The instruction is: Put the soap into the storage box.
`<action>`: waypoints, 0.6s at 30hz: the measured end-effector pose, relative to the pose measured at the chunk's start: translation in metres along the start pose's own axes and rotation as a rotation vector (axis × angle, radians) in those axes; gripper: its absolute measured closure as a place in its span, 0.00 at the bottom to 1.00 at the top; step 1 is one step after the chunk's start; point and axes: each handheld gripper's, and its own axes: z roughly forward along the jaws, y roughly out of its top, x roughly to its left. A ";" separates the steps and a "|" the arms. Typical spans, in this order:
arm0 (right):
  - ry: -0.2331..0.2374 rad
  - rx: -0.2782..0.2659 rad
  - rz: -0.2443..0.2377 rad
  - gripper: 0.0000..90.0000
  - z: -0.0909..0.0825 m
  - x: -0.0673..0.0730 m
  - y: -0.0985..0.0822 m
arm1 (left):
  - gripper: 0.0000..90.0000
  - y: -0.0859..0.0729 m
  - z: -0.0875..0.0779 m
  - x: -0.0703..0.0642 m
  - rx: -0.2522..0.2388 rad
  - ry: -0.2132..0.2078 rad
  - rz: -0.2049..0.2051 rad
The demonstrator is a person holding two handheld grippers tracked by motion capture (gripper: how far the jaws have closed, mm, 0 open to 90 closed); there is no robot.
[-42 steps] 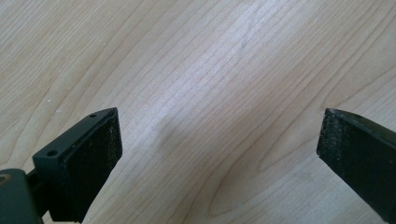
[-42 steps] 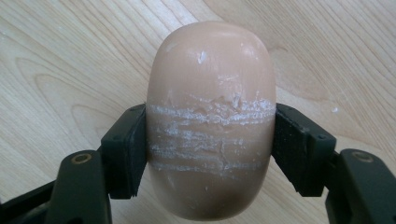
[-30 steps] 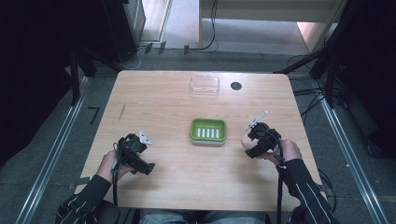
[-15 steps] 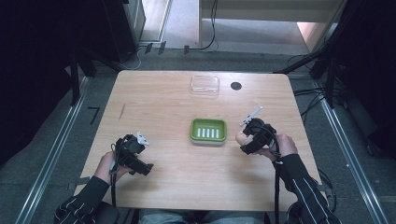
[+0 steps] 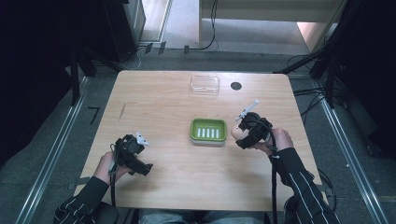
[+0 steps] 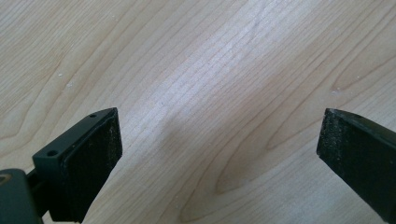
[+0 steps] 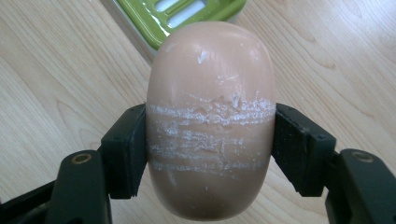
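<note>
High view: the right gripper (image 5: pixel 239 134) hangs just beside the right end of the green soap dish (image 5: pixel 208 131), which sits mid-table; a peach tip of the soap bar (image 5: pixel 236 134) shows at its front. The left gripper (image 5: pixel 140 154) rests low over bare table (image 5: pixel 159 100), well apart from the dish. A clear lid (image 5: pixel 205 84) lies near the far edge, clear of the work.

Left gripper view: the jaws stand wide apart with nothing between them, only wood grain below. This gripper is not placed to steady the dish, so a nudge from the bar could probably slide the dish along the table.

Right gripper view: the right gripper (image 7: pixel 210 154) is clamped across the middle of the soap bar (image 7: pixel 211 116), its pads (image 7: pixel 130 149) pressing the two long sides. White scraped bands cross the bar at pad level, which suggests a soft, slick surface. The bar is rounded and juts well beyond the pads, so it may pivot or squirt out if the wrist tilts. The soap dish (image 7: pixel 149 21) lies just beyond the bar's far end; releasing short of the slotted floor could leave the bar perched on the rim.
</note>
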 end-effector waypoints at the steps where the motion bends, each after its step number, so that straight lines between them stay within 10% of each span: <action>1: 0.003 -0.004 0.000 0.37 0.000 0.000 0.001 | 0.01 0.000 0.000 0.000 -0.001 0.000 -0.003; 18: 0.010 -0.027 -0.072 0.37 0.000 0.004 0.028 | 0.01 -0.006 -0.003 0.002 -0.001 0.010 -0.012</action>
